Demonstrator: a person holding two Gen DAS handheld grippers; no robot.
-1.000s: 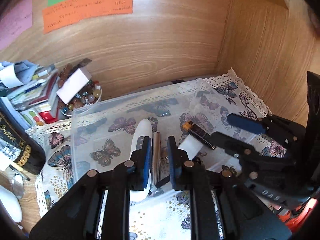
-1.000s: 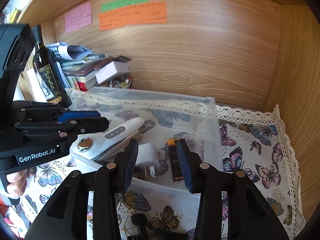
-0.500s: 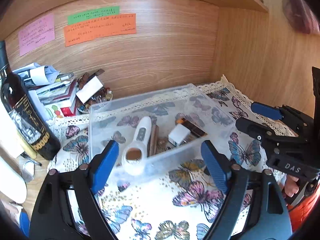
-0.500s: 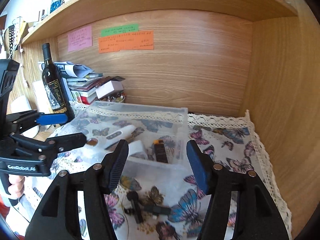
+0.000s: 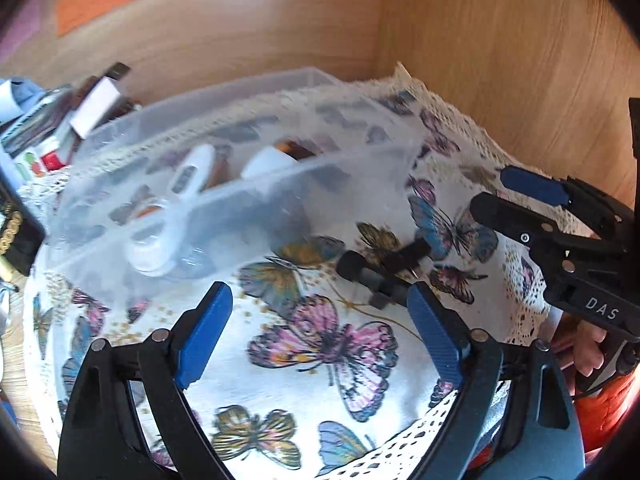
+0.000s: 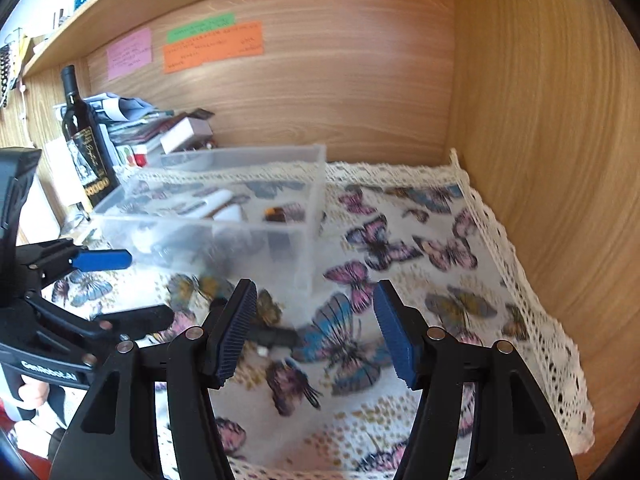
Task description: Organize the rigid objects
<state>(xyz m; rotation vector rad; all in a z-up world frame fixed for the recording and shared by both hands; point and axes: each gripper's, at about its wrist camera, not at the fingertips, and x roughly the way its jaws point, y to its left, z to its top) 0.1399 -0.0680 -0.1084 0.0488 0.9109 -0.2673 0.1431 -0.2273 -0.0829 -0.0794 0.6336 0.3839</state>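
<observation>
A clear plastic box (image 5: 120, 236) (image 6: 316, 152) stands on the butterfly cloth (image 5: 320, 344) (image 6: 420, 252). Inside lie a white thermometer-like device (image 5: 176, 208), a white block (image 5: 268, 160) and a small dark item with an orange end (image 6: 276, 213). A small black object (image 5: 380, 268) (image 6: 272, 336) lies on the cloth in front of the box. My left gripper (image 5: 320, 320) is open and empty, just short of the black object. My right gripper (image 6: 316, 332) is open and empty above the cloth beside that object.
A dark wine bottle (image 6: 82, 136) and a pile of books and papers (image 6: 160, 128) stand left of the box. Wooden walls close the back and right (image 6: 540, 120). Coloured notes (image 6: 212, 46) stick on the back wall.
Both grippers opened and pulled back from the box. The left one released what it held into the box and now hovers lower over the cloth near the black object.
</observation>
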